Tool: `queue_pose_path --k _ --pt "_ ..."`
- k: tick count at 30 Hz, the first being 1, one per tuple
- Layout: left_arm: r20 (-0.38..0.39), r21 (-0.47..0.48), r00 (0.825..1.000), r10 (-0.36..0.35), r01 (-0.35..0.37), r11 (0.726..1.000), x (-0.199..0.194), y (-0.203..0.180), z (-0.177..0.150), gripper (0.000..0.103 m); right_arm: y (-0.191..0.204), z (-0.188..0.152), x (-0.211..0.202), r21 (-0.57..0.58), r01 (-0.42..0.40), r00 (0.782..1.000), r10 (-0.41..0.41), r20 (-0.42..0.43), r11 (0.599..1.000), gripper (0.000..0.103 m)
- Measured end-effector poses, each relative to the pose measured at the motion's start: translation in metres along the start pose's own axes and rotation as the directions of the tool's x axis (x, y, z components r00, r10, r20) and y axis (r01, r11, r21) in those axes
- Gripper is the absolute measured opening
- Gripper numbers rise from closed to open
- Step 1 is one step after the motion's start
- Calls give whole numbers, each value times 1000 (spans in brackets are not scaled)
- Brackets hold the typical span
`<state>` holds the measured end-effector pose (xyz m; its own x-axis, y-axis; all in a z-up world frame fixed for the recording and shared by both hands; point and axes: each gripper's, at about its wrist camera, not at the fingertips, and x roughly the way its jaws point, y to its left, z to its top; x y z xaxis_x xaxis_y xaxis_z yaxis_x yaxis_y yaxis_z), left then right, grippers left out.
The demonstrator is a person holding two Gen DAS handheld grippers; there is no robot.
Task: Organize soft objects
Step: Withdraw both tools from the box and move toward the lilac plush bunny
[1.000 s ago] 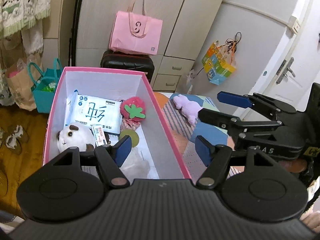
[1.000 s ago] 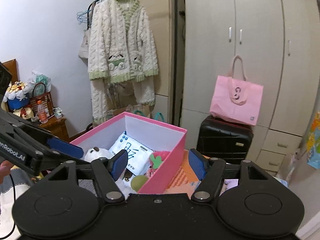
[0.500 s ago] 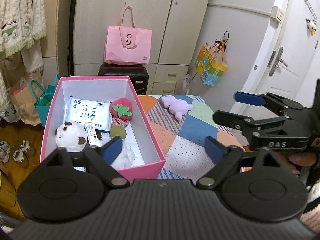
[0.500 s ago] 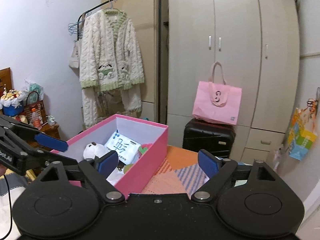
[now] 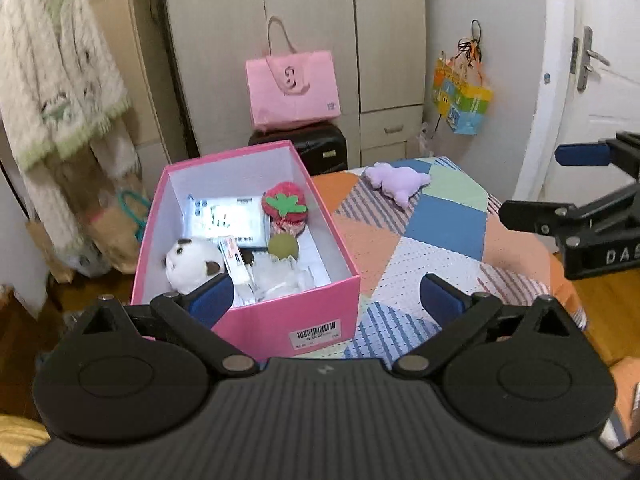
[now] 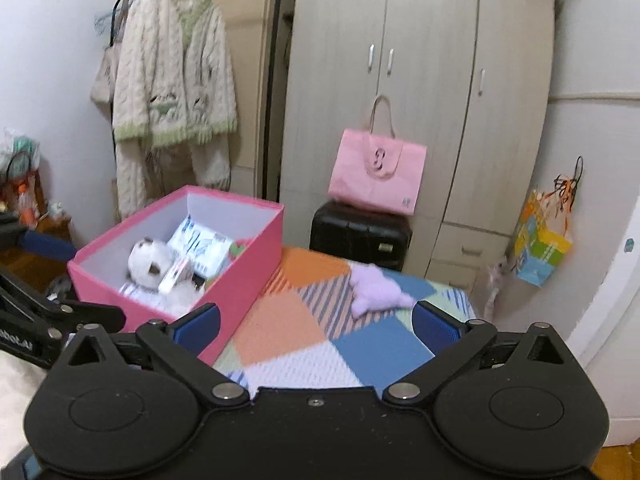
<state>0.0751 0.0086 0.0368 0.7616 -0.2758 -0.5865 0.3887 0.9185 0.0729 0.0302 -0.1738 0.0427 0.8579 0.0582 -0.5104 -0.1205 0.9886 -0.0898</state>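
Left to right: pink box point(image 5: 256, 322) sits at the left edge of the desk point(image 5: 448, 224), which wears a patchwork cover. Box already holds a white plush point(image 5: 192, 264), tissue pack point(image 5: 230, 220), strawberry plush point(image 5: 285, 206), green ball point(image 5: 283, 246) and some clear wrapping at the near end. Left tool point(image 5: 326, 302) hovers at the near end of the box, jaws wide and nothing between them; they have just been opening. It has backed away from the box: a second ago the box filled its view, now the whole box and desk show. Further right, purple plush point(image 5: 398, 180) lies alone near the far edge of the desk, well apart from the box and touching neither tool. Right tool point(image 6: 316, 320) is over the near right part of the desk, jaws also wide and empty, also just been opening; the purple plush sits ahead, just past its right finger in that view. Read: both tools freed up and reset, so the last drop-off looks done. The purple plush looks like the only soft item left out, likely next pick, right tool best placed.
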Motion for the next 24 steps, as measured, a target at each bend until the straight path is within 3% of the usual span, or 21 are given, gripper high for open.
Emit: queue_pose_path --k 5,10,14,24 --pt "54 -95 998 38 -33 995 -9 2 -11 101 5 -10 -9 39 95 995 -96 25 995 103" --pt "77 -104 989 129 -120 987 -10 0 -13 101 1 -20 -11 139 102 995 -104 7 985 103" --pt "73 -124 990 120 -110 986 -9 -2 -13 101 0 -20 -7 192 180 983 -183 -1 965 103" --pt "96 -169 990 99 -82 982 -4 -8 -29 102 -3 -39 -16 221 211 977 -212 -20 952 103"
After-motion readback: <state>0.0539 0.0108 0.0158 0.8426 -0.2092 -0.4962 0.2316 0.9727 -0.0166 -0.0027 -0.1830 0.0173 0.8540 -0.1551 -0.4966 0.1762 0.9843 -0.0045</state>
